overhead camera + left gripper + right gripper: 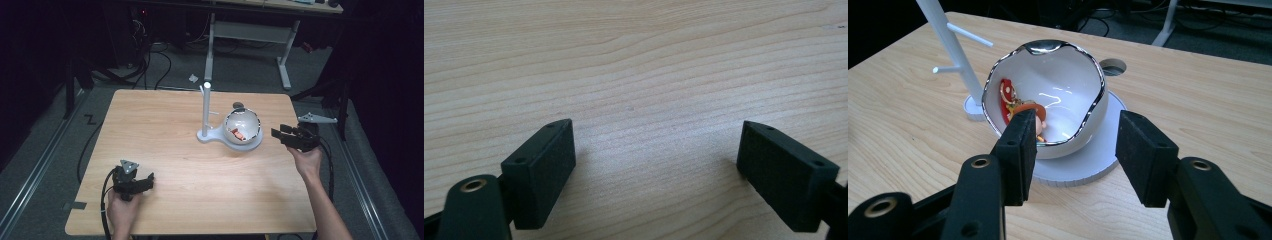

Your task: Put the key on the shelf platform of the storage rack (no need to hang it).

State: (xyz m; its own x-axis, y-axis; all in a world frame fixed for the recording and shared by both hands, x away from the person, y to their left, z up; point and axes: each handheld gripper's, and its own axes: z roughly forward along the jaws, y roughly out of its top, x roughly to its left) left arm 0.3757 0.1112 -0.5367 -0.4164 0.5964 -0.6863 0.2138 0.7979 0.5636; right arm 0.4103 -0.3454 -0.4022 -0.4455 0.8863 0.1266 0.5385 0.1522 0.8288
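A white bowl [256,131] [1048,47] with a wavy silver rim sits on the round plate [1098,167] of a white stand. Small red and orange pieces [238,134] [1013,102] lie inside the bowl. The stand's pole [205,110] [948,40] with short pegs rises left of the bowl. My right gripper [278,134] [1075,125] hovers just right of the bowl, pointing at it, open, and its jaws hold nothing. Near the table's front left, my left gripper [148,182] [656,145] rests low over bare wood, open and holding nothing.
The wooden table [165,125] has a round cable hole [238,105] [1113,66] behind the bowl. Beyond the far edge stands a white desk frame [285,65], with cables on the dark floor. The right gripper is close to the table's right edge.
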